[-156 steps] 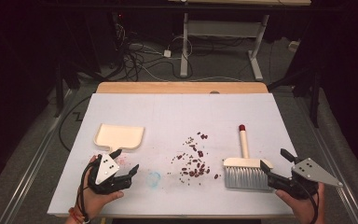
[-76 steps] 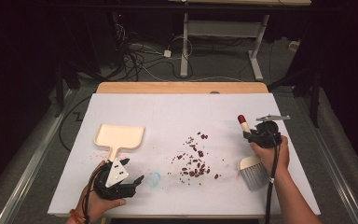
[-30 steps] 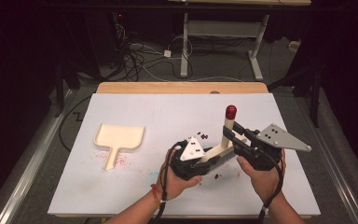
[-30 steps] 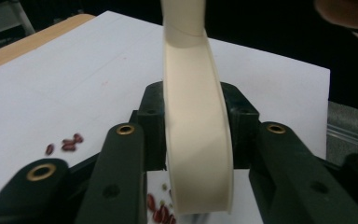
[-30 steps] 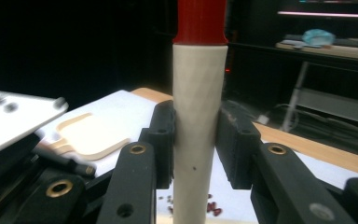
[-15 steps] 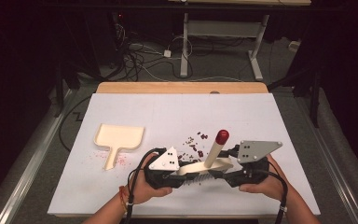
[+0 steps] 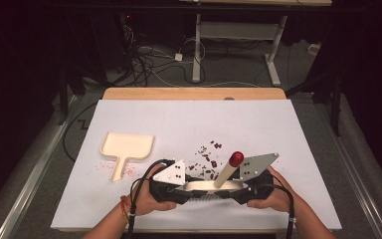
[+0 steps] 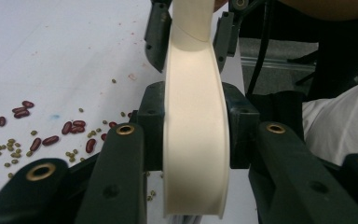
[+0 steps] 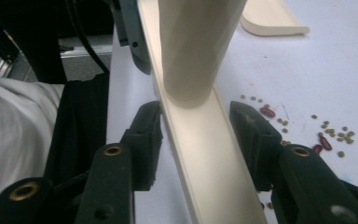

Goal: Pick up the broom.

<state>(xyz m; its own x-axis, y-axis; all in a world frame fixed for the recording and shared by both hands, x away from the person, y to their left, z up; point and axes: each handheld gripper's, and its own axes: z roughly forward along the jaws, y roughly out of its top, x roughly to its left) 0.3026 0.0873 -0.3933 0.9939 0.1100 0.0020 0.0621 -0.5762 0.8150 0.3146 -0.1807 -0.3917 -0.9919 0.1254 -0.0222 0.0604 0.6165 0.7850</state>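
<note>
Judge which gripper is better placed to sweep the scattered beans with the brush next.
Left, probably. The left gripper is clamped on the brush head, jaws pressed to both its sides. The right gripper only straddles it, jaws open with gaps. The beans lie just beyond the brush.

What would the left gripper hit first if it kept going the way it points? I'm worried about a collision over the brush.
Likely the right gripper. The left gripper clamps the cream brush head, and the other gripper's jaws straddle that same head straight ahead. How far apart they are is unclear.
</note>
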